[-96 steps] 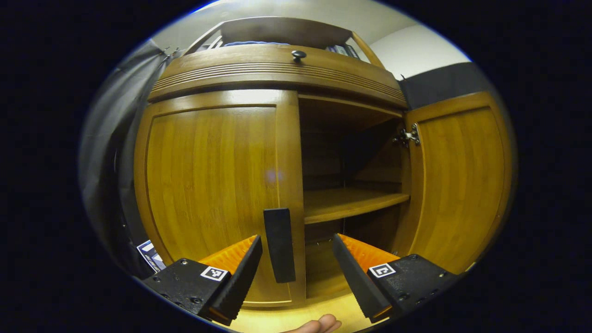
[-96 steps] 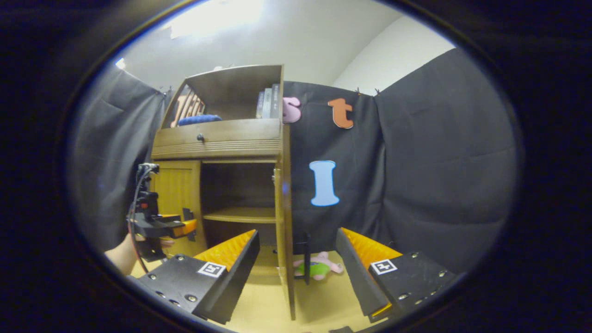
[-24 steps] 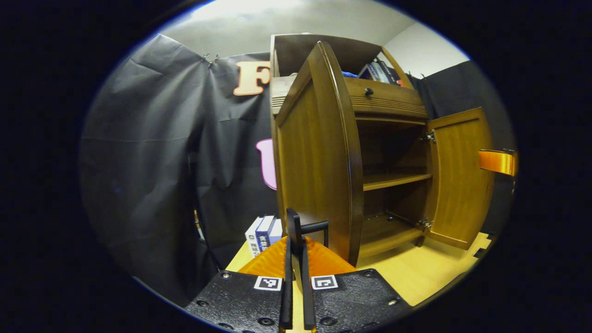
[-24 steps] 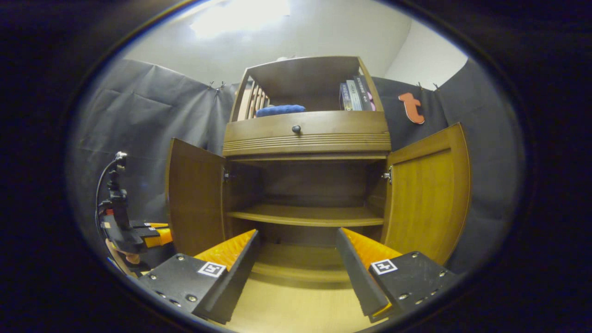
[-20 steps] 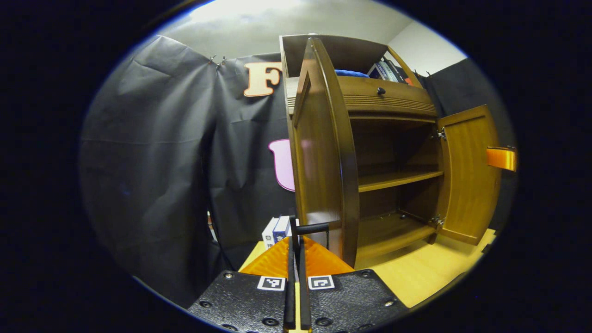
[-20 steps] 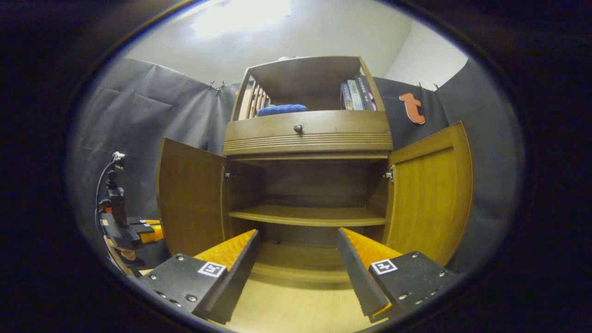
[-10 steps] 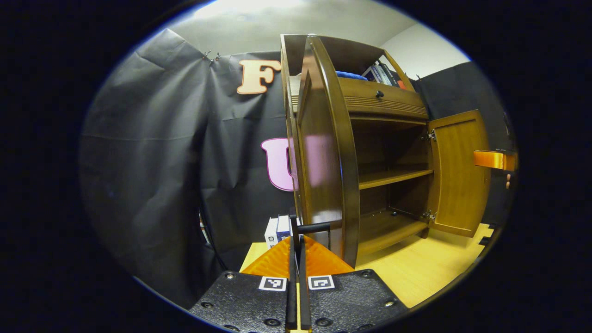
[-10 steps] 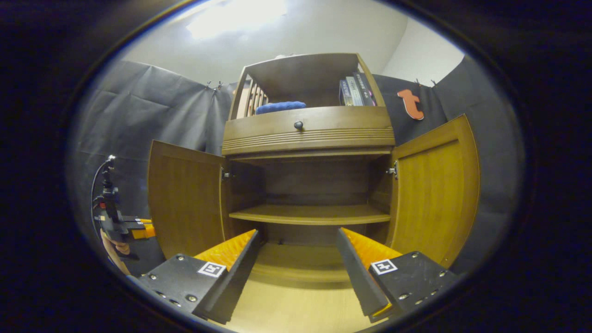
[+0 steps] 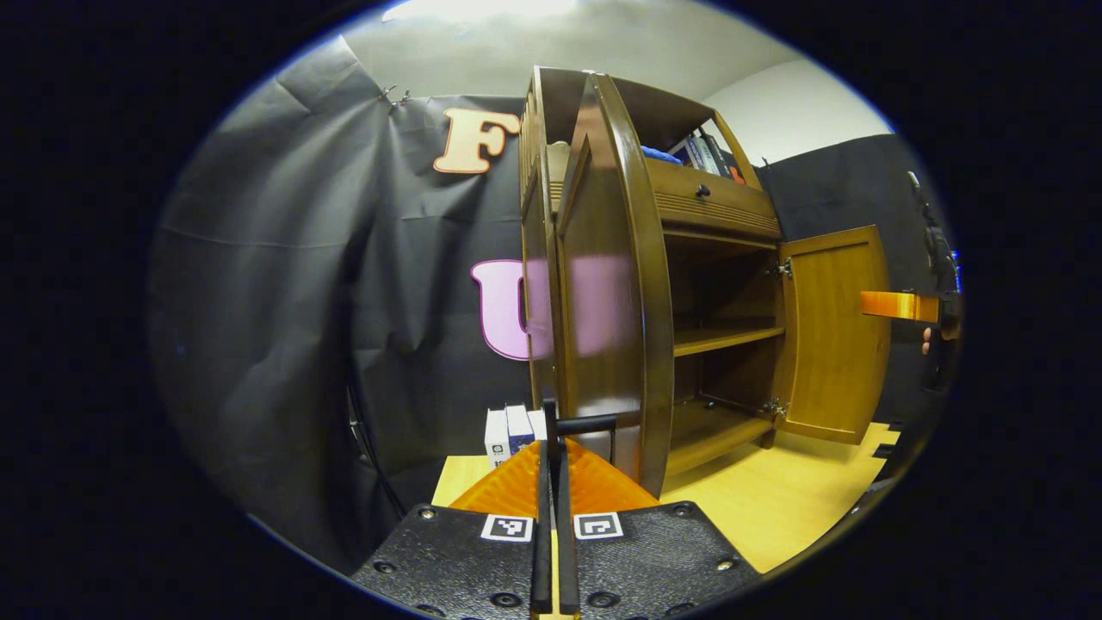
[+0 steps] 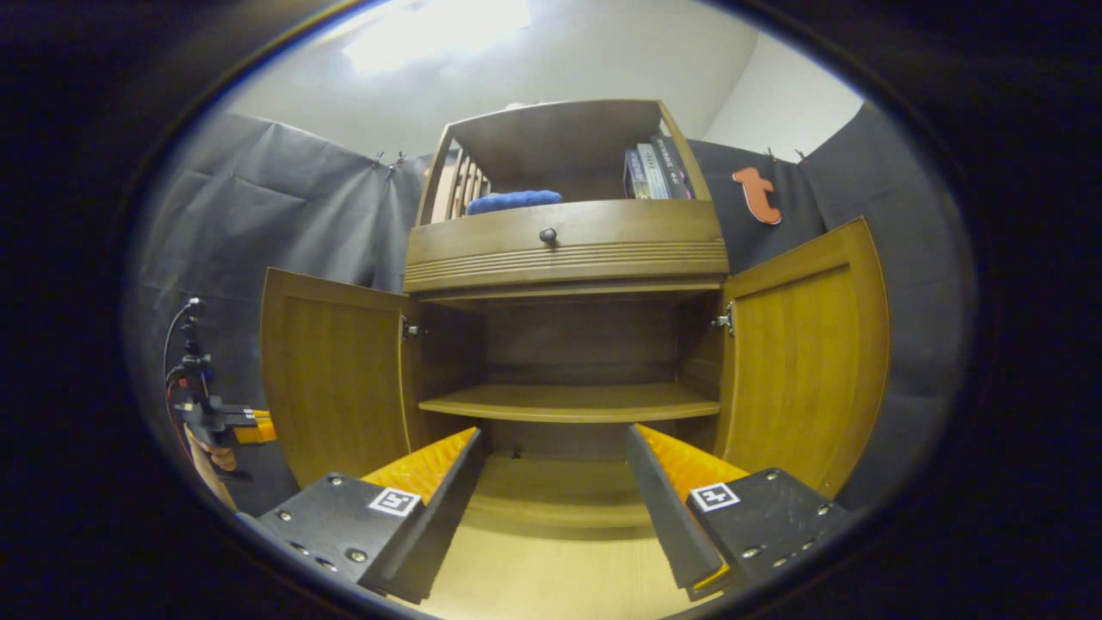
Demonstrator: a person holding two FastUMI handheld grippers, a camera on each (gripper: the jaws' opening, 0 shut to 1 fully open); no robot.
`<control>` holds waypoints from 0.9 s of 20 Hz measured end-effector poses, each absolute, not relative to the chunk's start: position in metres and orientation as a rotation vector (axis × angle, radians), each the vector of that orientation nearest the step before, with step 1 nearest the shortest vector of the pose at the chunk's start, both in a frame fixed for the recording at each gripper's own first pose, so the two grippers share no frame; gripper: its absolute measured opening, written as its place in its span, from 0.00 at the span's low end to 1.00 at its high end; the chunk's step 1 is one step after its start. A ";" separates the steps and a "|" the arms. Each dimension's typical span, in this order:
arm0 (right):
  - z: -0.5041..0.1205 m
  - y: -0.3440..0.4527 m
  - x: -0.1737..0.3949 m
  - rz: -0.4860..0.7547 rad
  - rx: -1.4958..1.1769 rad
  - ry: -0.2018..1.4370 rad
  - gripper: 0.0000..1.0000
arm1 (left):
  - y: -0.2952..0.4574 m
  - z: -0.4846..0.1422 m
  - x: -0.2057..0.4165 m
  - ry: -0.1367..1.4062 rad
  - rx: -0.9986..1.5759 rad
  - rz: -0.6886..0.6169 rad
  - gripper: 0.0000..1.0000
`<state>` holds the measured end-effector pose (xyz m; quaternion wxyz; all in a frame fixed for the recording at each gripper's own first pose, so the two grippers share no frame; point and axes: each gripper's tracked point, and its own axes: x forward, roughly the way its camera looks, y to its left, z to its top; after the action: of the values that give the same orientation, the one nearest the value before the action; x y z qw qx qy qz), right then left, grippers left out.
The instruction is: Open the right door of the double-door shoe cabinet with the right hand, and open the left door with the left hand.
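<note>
The wooden shoe cabinet (image 10: 564, 245) stands with both doors swung out. In the right gripper view the left door (image 10: 331, 379) and the right door (image 10: 801, 362) flank the bare inner shelf (image 10: 572, 403). My right gripper (image 10: 551, 491) is open in front of the cabinet's middle, holding nothing. My left gripper (image 9: 551, 452) is shut on the black handle (image 9: 585, 424) of the left door (image 9: 616, 310), which I see nearly edge-on. The left gripper (image 10: 232, 426) also appears far left with a hand on it. At the far right the right gripper (image 9: 904, 306) shows beyond the right door (image 9: 831, 336).
A drawer with a dark knob (image 10: 548, 234) sits above the doors. The top shelf holds books (image 10: 650, 172) and a blue cloth (image 10: 512, 201). Small boxes (image 9: 512, 430) stand on the wooden floor (image 9: 775, 508) left of the cabinet. Black cloth walls surround the booth.
The left door has swung further outward with my left gripper shut on its handle. The right gripper stays open, facing the cabinet, with only slight drift.
</note>
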<state>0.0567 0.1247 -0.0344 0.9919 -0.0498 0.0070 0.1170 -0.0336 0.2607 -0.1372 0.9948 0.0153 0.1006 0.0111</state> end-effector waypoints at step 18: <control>-0.047 0.092 0.050 0.190 -0.077 0.020 0.95 | 0.260 -0.103 -0.087 0.140 0.065 0.154 0.20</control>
<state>0.0504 0.0925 -0.0474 0.9947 -0.0385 0.0101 0.0947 -0.0867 0.2604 -0.1034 0.9940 0.0326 0.0700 0.0769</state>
